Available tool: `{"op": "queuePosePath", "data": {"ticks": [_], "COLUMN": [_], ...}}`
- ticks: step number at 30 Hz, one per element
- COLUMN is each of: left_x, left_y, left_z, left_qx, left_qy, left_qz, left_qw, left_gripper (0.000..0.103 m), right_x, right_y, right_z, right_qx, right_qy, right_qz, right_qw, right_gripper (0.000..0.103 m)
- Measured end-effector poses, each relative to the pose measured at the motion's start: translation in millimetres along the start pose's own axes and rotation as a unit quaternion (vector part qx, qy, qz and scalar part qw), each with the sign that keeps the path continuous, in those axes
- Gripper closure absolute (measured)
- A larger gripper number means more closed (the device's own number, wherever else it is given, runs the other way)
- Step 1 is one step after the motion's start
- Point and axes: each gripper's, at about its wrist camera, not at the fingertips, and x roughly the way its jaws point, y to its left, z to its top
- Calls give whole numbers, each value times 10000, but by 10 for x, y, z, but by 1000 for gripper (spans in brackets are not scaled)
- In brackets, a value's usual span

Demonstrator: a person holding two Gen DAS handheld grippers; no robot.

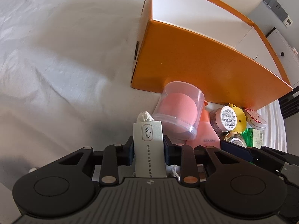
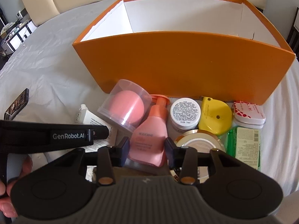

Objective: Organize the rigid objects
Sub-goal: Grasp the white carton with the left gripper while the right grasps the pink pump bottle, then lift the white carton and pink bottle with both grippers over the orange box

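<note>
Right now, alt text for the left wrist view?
The left gripper grips a white carton with Chinese print, over a white sheet. Ahead, toiletries cluster against an open orange box: a clear tub holding a pink sponge, and a pink bottle.

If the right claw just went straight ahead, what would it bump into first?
Probably the pink pump bottle. It already lies between the open fingers of the right claw, pump end pointing toward the orange box. Depth is hard to judge, so the fingers may slide along its sides.
</note>
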Motion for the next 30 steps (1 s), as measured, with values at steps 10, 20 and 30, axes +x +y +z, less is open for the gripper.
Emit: {"op": "queuePosePath", "data": {"ticks": [10,20,30], "left_x": [28,39,-185], "left_y": [89,86,-3], "left_z": [13,5,-74], "left_qx": [-241,-208,27], "left_qy": [73,58,-271], "left_qz": [-192,-185,-230], "left_qw": [9995,9996,9994], "left_gripper": [70,71,72], "right_x": [126,196,-125], "right_y": [-42,-44,-20], "right_z": [82,97,-24], "right_qx": [129,-5,-144], "right_qy": [337,393,-21], "right_qz": [58,19,-78], "right_qw": [9993,9992,9999], "right_gripper": [55,56,59]}}
